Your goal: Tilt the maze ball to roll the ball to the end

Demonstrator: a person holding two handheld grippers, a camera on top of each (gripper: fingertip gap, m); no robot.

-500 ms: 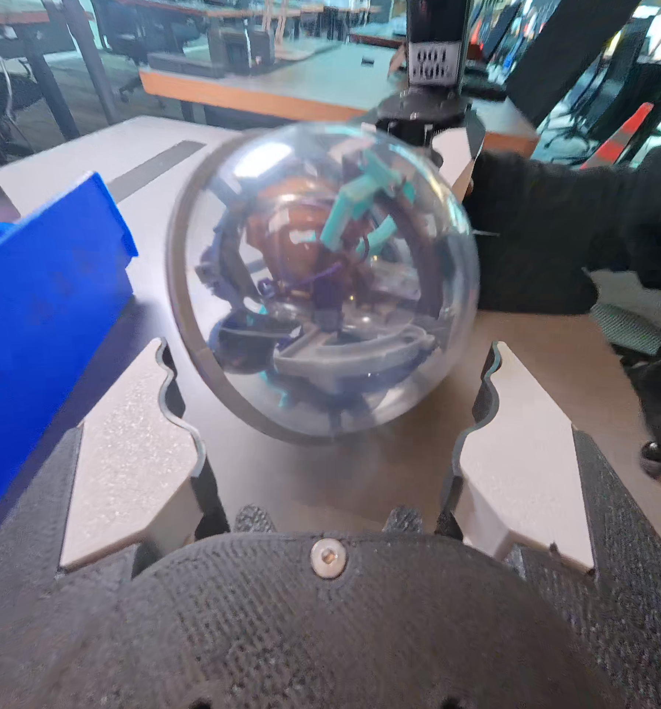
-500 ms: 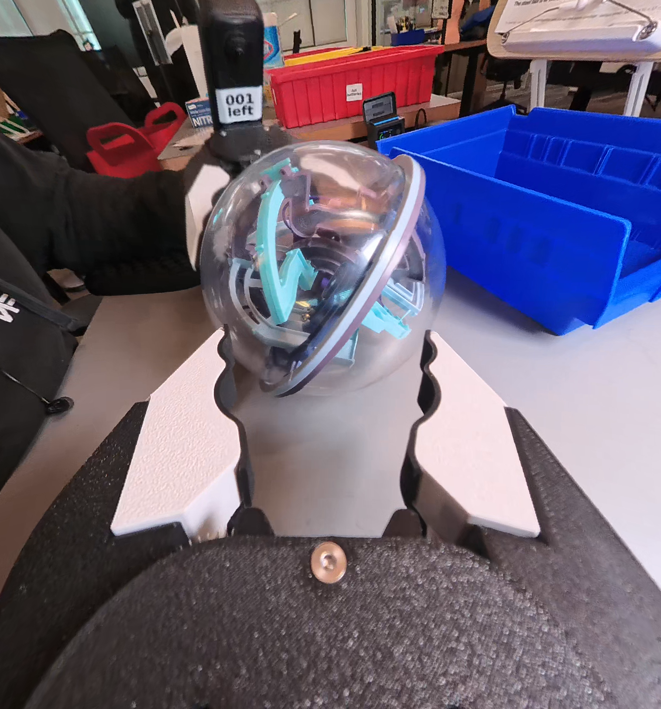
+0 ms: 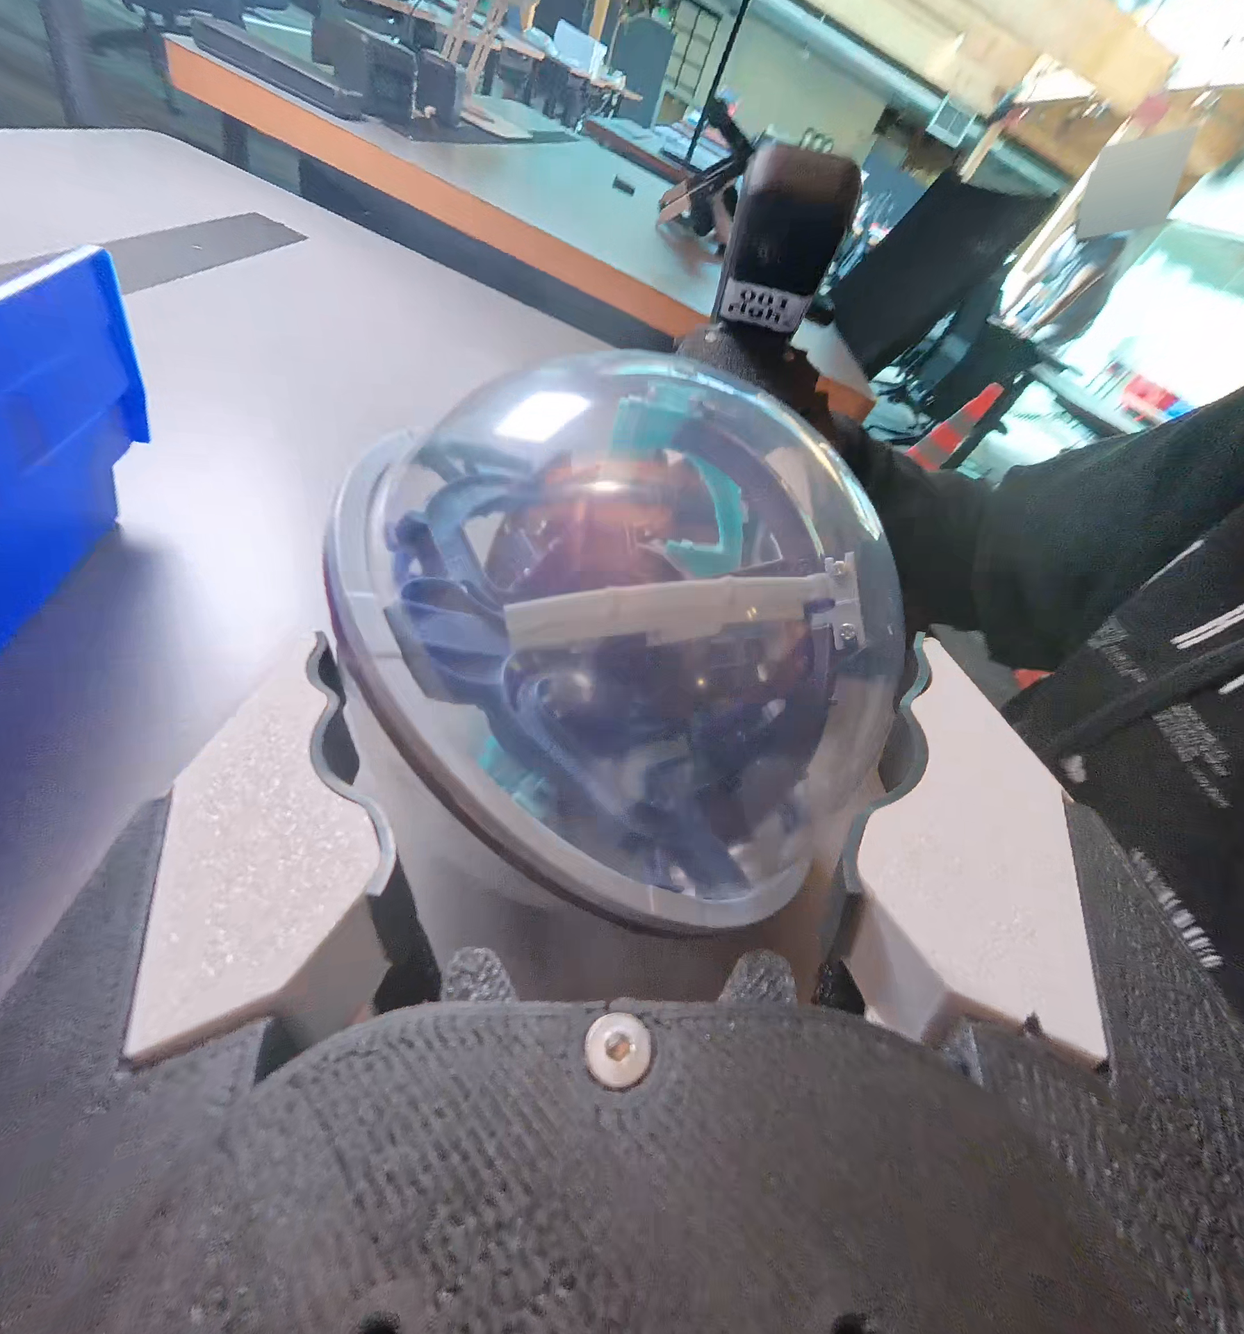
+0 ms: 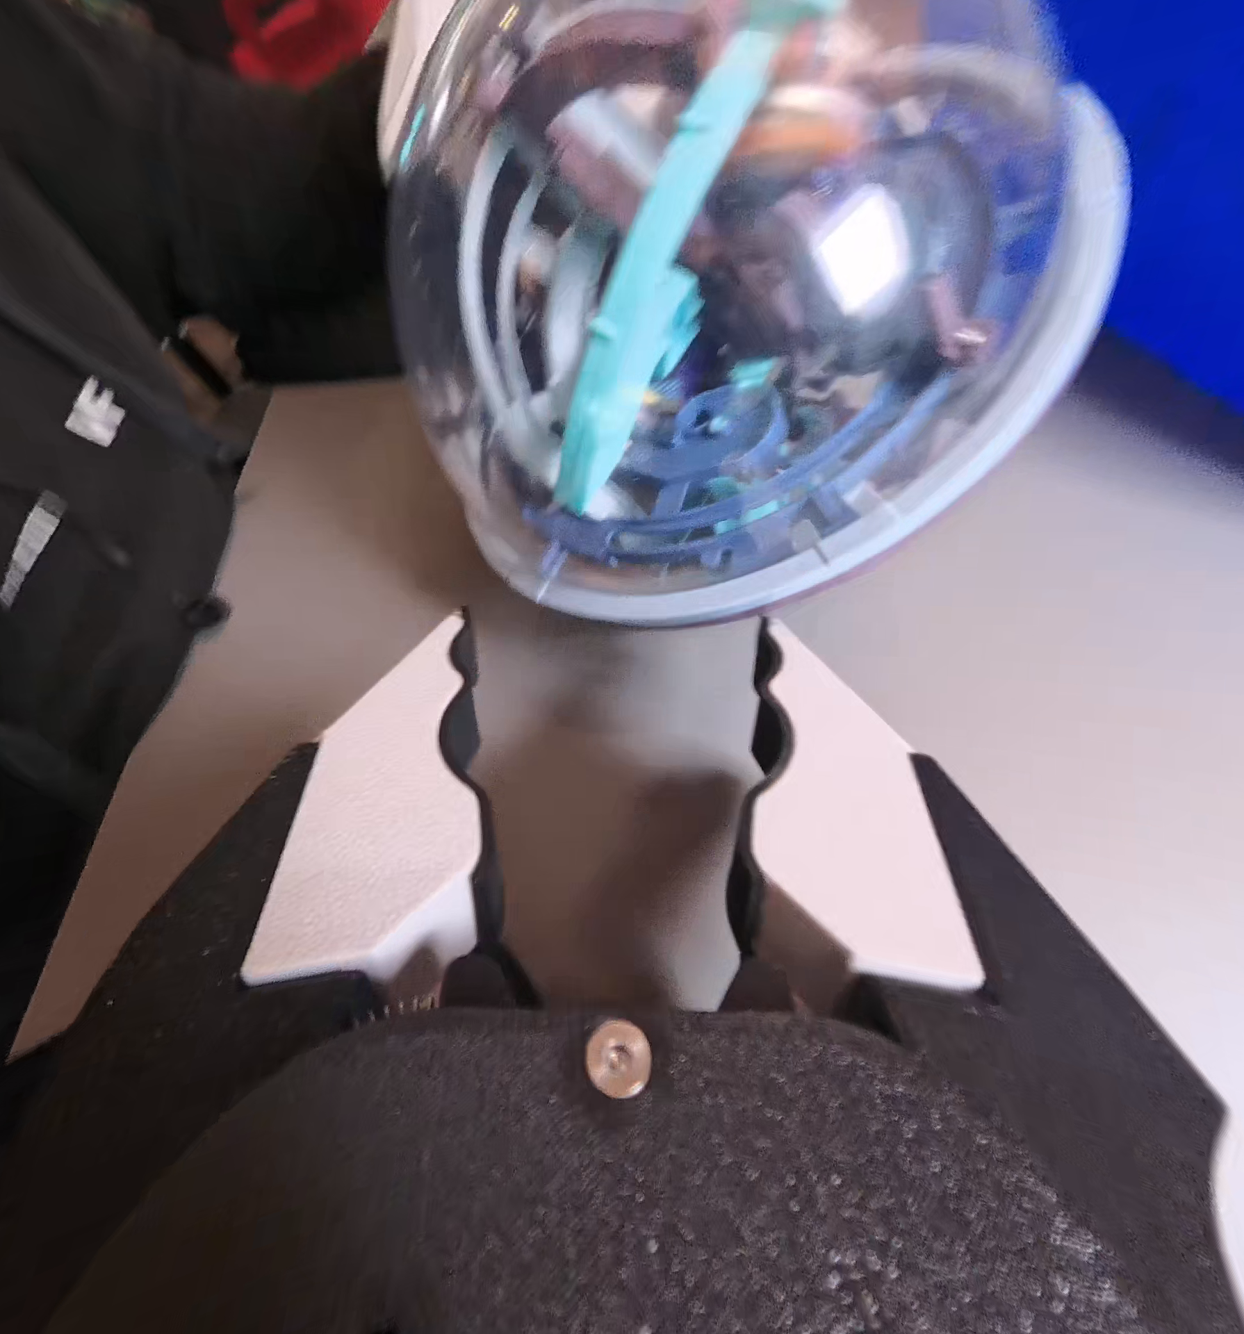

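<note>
Two tools work one maze ball (image 3: 605, 628). Left of the ball, a blue bin (image 3: 27, 447) stands on the desk (image 3: 244, 361). The ball, half a second ago ahead of the left tool (image 3: 615, 650), is now between its wide-spread fingers, both pads against the shell. Beyond the ball, a white label (image 3: 760, 307) marks the other tool's body. The right tool (image 4: 613, 635) has narrowed but remains parted, holding nothing, the ball just past its tips.

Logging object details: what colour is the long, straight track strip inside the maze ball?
Teal track strip inside the clear maze ball; it shows best in the right wrist view.
</note>
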